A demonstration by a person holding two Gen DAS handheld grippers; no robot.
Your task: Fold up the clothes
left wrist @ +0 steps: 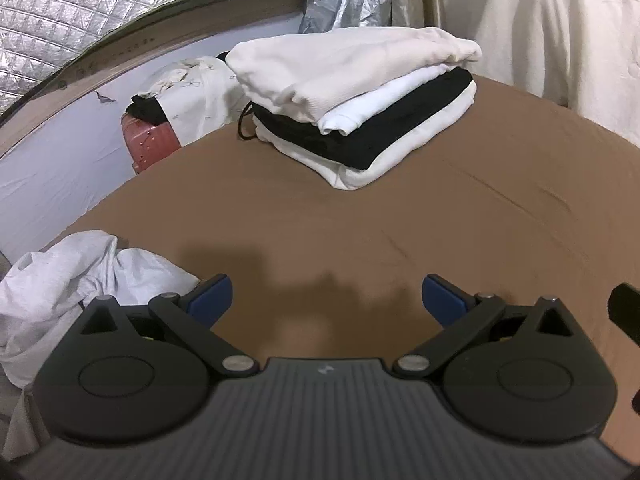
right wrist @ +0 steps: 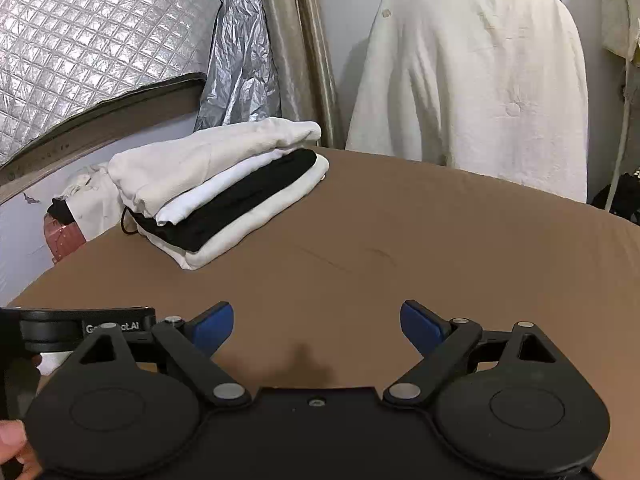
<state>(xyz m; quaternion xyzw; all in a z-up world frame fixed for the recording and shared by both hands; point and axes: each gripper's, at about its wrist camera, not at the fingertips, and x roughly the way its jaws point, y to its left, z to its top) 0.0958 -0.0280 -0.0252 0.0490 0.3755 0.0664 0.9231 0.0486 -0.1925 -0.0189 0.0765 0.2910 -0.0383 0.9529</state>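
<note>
**Q:** What state are your tongs in?

**A:** Your left tongs [left wrist: 326, 294] are spread wide, blue pads [left wrist: 212, 294] apart, with nothing between them. Your right tongs [right wrist: 316, 322] are likewise spread wide and empty. Both hover over the bare brown worktop [left wrist: 360, 220], which carries their shadows.

**Q:** Where are the clothes?

**A:** A folded stack [left wrist: 360, 100] sits on the far left part of the worktop. From top to bottom it reads: cream garment [left wrist: 340, 64], white layer, black garment [left wrist: 372, 136], white garment [left wrist: 380, 166] at the base. A thin black cord [left wrist: 244, 124] loops out at the stack's left end. In the left wrist view, a crumpled white garment [left wrist: 68, 280] lies unfolded at the near left edge of the worktop, just beside your left tongs' left finger.

**Q:** What surrounds the work area?

**A:** A cream cloth [right wrist: 480, 88] hangs behind the far edge. A quilted silver panel [right wrist: 80, 48] fills the upper left. A pink suitcase [left wrist: 150, 144] stands beyond the left edge, with dark and white fabric piled on it. In the right wrist view, your left device body shows at the lower left, with part of a hand [right wrist: 14, 444] at the frame edge.
</note>
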